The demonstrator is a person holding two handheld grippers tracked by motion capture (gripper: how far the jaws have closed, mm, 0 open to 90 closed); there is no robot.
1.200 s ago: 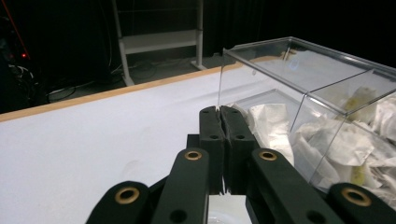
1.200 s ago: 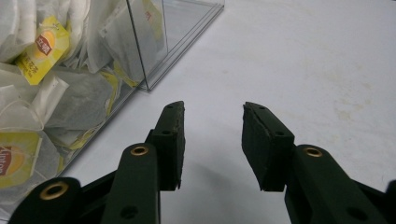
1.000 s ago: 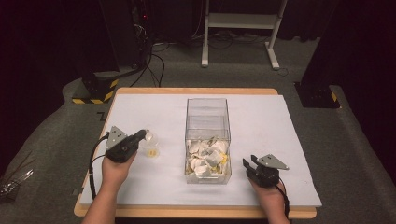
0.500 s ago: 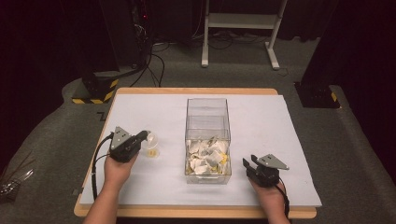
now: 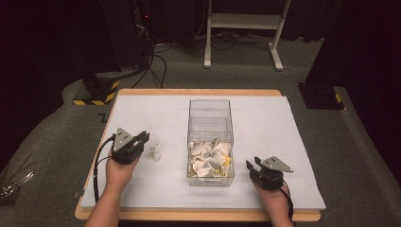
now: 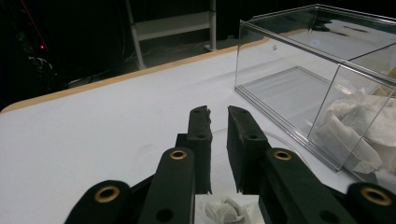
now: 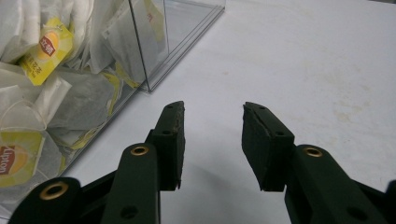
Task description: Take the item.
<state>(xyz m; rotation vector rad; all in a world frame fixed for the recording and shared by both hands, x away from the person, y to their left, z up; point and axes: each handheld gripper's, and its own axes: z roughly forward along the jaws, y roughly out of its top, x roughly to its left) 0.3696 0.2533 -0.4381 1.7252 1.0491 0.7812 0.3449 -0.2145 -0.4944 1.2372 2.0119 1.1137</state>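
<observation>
Just left of the clear plastic box (image 5: pixel 210 137), our left gripper (image 5: pixel 143 138) hovers over a small clear cup (image 5: pixel 153 149) with a tea bag (image 6: pixel 223 209) in it; its jaws have just been opening to a narrow gap, with nothing pinched between them. Right of the box, our right gripper (image 5: pixel 251 165) rests on the white table cover (image 5: pixel 279 123), jaws parted and empty. We judge the light cup could tip or skid if a jaw catches its rim on withdrawal.
</observation>
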